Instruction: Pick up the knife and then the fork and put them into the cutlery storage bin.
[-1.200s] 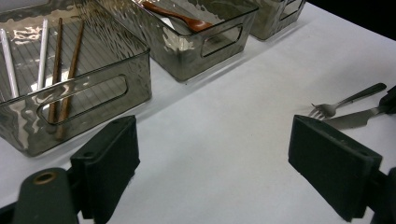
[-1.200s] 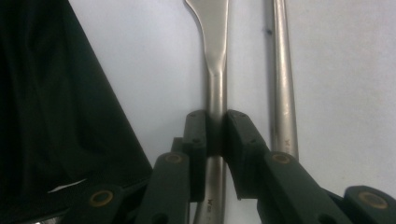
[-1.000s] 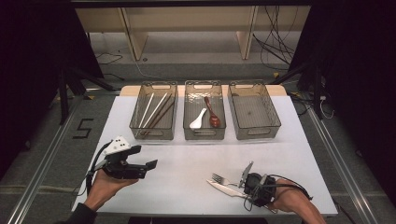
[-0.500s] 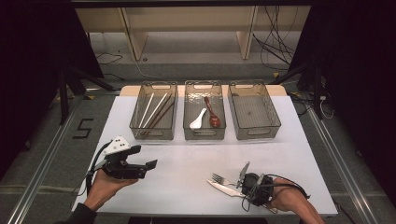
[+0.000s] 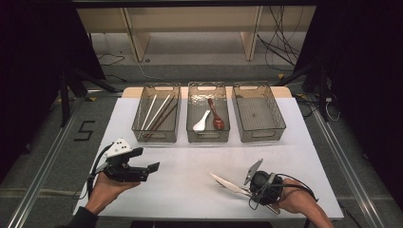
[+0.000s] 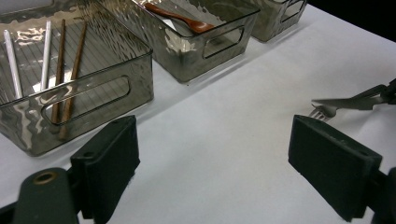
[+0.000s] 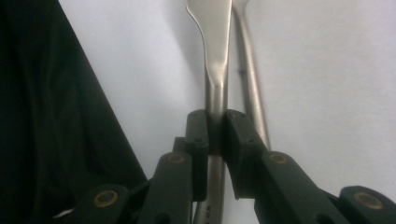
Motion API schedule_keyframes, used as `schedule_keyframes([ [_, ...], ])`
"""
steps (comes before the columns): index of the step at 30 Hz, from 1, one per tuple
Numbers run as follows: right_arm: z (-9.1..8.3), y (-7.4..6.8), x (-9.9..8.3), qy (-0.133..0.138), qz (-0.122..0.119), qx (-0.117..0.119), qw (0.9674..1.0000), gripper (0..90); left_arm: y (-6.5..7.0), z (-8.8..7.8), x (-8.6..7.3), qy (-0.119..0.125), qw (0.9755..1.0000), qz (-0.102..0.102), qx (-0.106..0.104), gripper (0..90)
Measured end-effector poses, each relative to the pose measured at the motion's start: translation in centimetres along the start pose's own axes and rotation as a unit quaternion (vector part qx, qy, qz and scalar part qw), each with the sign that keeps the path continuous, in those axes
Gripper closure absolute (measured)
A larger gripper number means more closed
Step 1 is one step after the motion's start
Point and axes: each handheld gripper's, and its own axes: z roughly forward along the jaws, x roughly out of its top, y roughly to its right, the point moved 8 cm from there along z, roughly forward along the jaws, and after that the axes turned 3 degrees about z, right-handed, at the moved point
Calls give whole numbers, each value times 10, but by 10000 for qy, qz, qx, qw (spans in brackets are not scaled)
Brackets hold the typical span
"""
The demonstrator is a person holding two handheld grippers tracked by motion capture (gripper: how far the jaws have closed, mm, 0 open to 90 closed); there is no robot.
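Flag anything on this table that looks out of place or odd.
Two pieces of silver metal cutlery, a knife and a fork, lie loose on the white table, while the right-hand clear plastic bin holds nothing. The right gripper is shut on the knife's handle.

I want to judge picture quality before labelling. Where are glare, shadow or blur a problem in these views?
High view: room dark, table evenly lit, slightly soft. Left gripper view: wavy glare on the bin walls, near jaws blurred. Right gripper view: sharp on the knife handle clamped by the right hand-held gripper, with the fork beside it; dark area at left.
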Motion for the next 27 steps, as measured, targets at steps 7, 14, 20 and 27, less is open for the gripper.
schedule_keyframes([
  [7, -14, 10, 6, 502, 338, 79, 9981, 806, 0, 0, 0, 3, 10000, -17, 8, 155],
  [14, -22, 31, 8, 941, 844, 197, 9918, 807, -1, 0, 0, 2, 10000, -29, 18, 155],
  [20, -37, 56, 17, 1358, 1210, 122, 9832, 806, -2, 0, 0, 12, 10000, -38, 29, 155],
  [27, -55, 85, 34, 1681, 1477, -12, 9746, 807, -2, -1, 0, 49, 10000, -67, 31, 155],
])
